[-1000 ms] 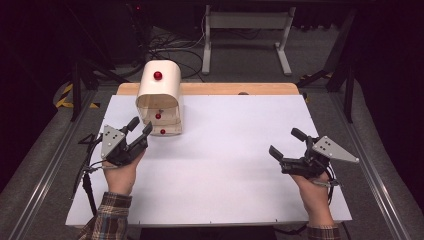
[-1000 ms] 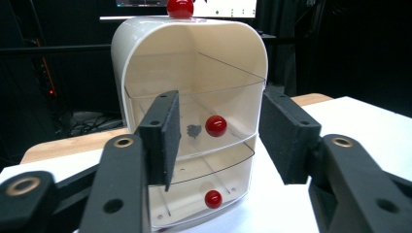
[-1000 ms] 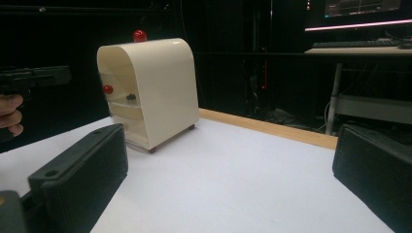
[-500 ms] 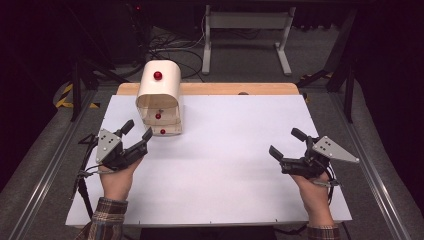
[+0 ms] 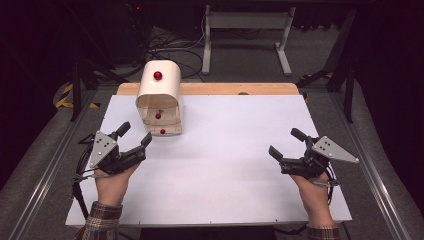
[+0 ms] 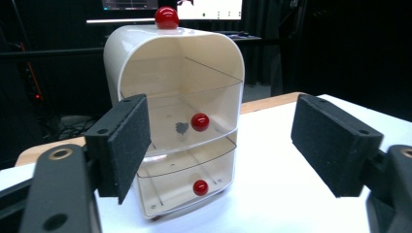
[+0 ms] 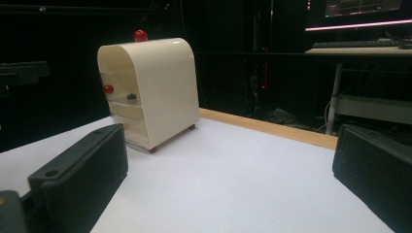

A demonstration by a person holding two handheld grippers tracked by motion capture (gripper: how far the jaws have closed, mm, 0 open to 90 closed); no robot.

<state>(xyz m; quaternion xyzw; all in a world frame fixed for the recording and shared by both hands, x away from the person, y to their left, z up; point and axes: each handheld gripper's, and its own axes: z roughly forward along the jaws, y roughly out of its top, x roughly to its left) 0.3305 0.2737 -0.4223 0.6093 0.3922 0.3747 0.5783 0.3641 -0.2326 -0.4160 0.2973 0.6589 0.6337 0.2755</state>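
One cabinet with two clear drawers and three red knobs is standing at the upper left of one white table, and two grippers, left and right, are hovering lower down.

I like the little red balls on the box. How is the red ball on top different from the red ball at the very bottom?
The red round knob on top sits on the cream cabinet's curved roof, out in the open; the red round knob at the bottom is fixed to the front of the lowest clear drawer. The top knob looks bigger than the bottom one. Both are shiny, red and round.
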